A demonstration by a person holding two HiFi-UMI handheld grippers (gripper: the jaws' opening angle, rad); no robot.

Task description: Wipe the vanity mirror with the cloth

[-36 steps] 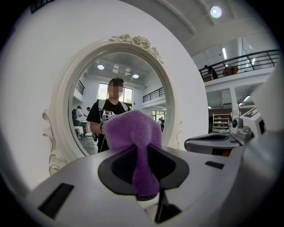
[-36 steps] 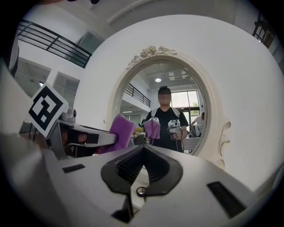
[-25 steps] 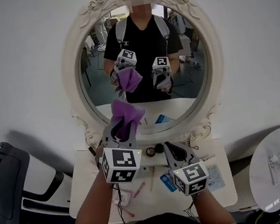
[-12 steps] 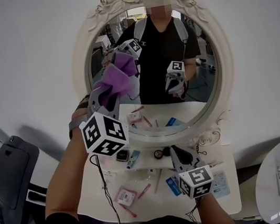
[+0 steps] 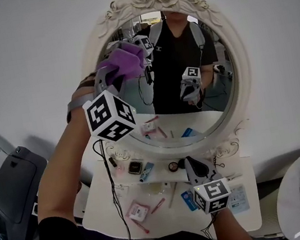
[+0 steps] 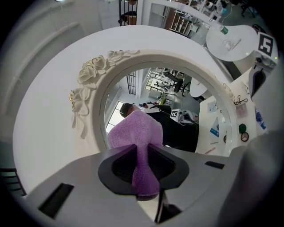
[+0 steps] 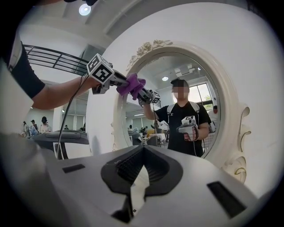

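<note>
Cloth [image 6: 135, 128] purple, fuzzy, bunched, clamped in left tongs [image 6: 142, 148] at mirror [image 5: 171, 79]; right tongs [image 7: 143, 150] closed, empty.

Bright even indoor light, sharp focus, strong fisheye bending, dark vignetted corners

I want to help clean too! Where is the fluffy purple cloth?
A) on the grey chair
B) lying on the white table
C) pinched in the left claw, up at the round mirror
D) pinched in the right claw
C: the fluffy purple cloth is clamped in the left claw, held up at the upper left of the round white-framed mirror.
</note>
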